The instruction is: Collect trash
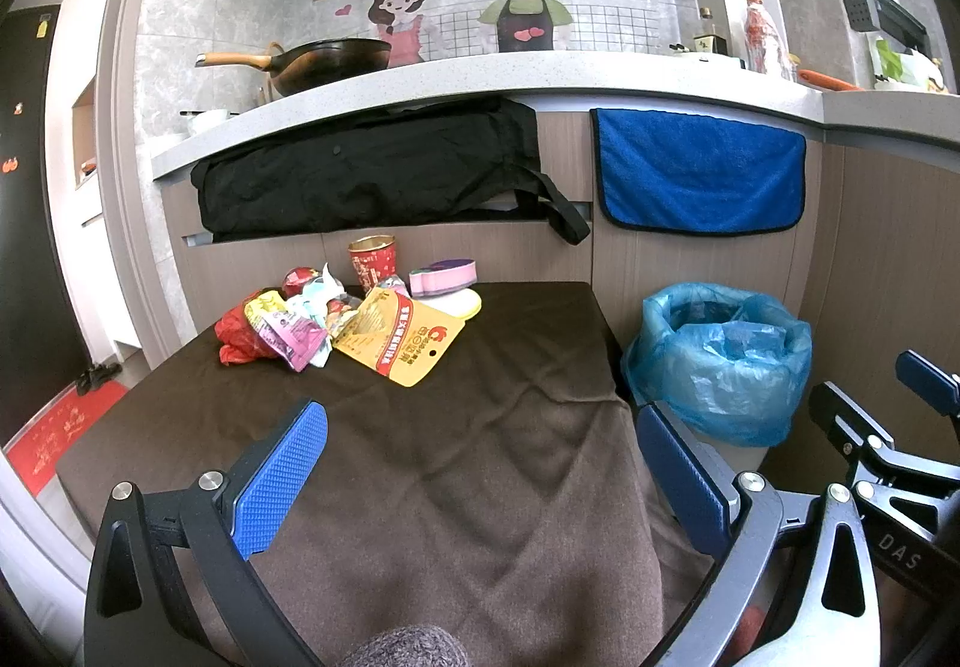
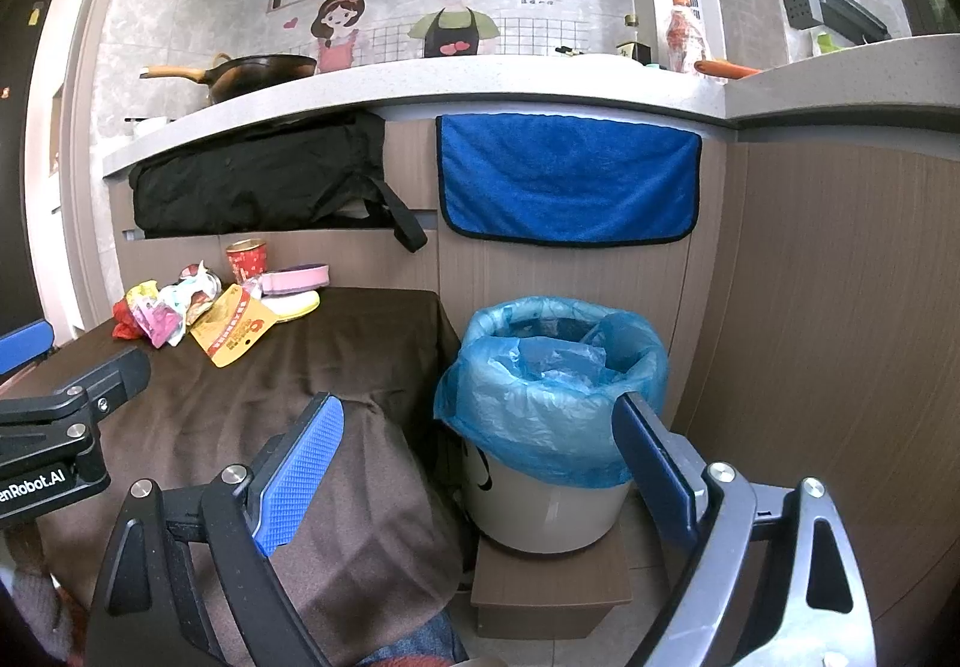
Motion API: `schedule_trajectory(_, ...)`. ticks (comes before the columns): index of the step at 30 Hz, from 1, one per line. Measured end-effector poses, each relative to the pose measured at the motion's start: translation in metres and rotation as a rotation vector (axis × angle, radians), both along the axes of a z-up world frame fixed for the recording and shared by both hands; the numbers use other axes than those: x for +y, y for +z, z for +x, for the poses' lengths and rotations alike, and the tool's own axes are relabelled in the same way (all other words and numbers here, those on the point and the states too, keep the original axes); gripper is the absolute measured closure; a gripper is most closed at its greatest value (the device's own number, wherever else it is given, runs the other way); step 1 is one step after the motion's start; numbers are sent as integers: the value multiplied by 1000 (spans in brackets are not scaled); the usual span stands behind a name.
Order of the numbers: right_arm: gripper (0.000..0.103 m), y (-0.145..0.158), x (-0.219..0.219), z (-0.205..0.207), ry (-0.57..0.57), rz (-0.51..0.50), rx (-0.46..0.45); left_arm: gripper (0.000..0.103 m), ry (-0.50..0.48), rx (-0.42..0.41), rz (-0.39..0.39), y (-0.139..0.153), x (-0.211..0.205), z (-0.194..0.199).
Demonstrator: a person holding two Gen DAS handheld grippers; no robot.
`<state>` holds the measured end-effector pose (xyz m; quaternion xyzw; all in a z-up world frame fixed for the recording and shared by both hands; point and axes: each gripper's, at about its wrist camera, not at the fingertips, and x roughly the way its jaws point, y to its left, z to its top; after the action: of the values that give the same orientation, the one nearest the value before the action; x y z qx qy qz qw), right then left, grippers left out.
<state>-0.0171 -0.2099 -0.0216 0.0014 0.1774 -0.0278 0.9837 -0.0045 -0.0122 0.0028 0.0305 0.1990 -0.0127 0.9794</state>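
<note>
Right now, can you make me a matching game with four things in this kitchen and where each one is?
Things:
1. wok
2. blue towel
3. yellow packet
4. bin with the blue bag

Places:
A. hanging on the cabinet front under the counter
B. on the floor side, to the right of the table, standing on a small block
C. up on the counter
D. lying on the brown tablecloth with the other wrappers

Pairs: 1-C, 2-A, 3-D, 4-B
</note>
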Motion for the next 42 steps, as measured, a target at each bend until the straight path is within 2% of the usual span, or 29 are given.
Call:
schedule_trajectory(28,14,-2,0,1,0,1,3,1,-12,10,0,-1,1,4)
schedule_trajectory(35,14,-6,-1,14,-12,-23,12,1,-37,29,-6,3,2,27)
schedule_trajectory(42,14,3,1,45,14,-61,17,1,4,22,-44,16,20,63)
